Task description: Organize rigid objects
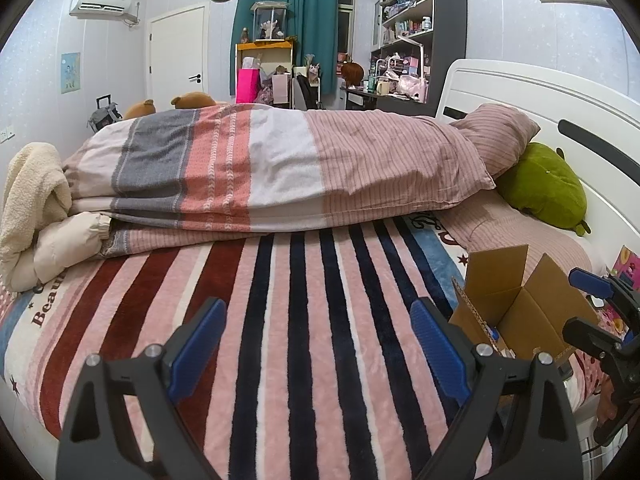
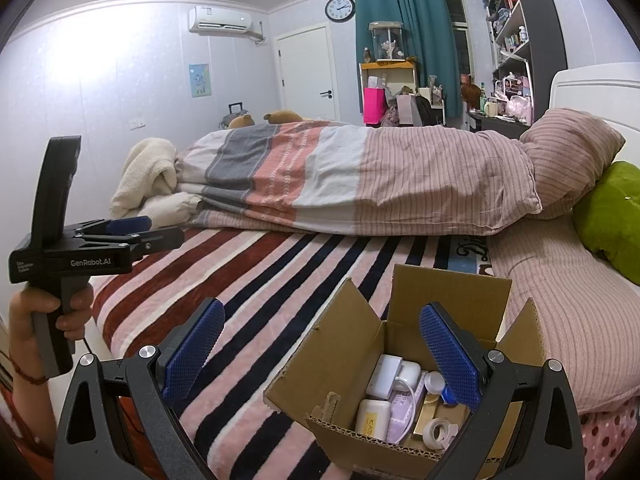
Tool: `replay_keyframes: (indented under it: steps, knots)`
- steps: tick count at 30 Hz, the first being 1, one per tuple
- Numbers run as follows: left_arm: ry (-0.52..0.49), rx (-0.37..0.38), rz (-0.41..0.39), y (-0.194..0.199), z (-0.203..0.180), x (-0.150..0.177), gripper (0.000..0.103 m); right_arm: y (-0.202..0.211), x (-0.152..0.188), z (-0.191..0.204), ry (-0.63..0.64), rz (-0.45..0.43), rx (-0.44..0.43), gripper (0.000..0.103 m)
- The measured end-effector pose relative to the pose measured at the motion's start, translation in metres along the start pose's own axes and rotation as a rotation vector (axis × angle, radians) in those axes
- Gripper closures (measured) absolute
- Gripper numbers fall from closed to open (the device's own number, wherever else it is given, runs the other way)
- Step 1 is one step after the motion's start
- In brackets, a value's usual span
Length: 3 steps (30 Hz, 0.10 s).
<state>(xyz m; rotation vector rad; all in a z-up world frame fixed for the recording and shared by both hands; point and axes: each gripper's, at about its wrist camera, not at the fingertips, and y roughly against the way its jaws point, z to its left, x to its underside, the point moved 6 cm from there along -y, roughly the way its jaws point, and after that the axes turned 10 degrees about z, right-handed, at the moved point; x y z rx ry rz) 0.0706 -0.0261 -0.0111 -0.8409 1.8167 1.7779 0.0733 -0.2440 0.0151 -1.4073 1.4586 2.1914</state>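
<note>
An open cardboard box (image 2: 340, 360) stands on the striped blanket at the bed's near right. Inside lie a white charger (image 2: 386, 368), a white case (image 2: 372, 416), a roll of tape (image 2: 438, 430), a gold box (image 2: 430, 412) and a small blue-capped bottle (image 2: 438, 384). My right gripper (image 2: 322, 312) hangs open just above the box, its right pad (image 2: 448, 356) over the opening, holding nothing. My left gripper (image 1: 318, 312) is open and empty over the bare blanket, left of the box (image 1: 532, 320). A hand holds that left gripper (image 2: 164, 229). The right gripper (image 1: 570, 302) shows at the frame's right edge.
A folded striped quilt (image 1: 280, 168) runs across the middle of the bed. A pink pillow (image 1: 496, 136) and a green plush (image 1: 544, 184) rest against the white headboard (image 1: 540, 92). A cream fleece (image 1: 32, 196) is bunched at the left. Striped blanket (image 1: 304, 320) lies below my left gripper.
</note>
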Motion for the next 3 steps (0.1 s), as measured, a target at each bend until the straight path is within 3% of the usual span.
replay_keyframes:
  steps: [3]
  knots:
    - [-0.001,-0.003,0.002,0.0002,0.0011,-0.0014,0.011,-0.0001,-0.0001,-0.0006,0.001,0.0,-0.002,0.004]
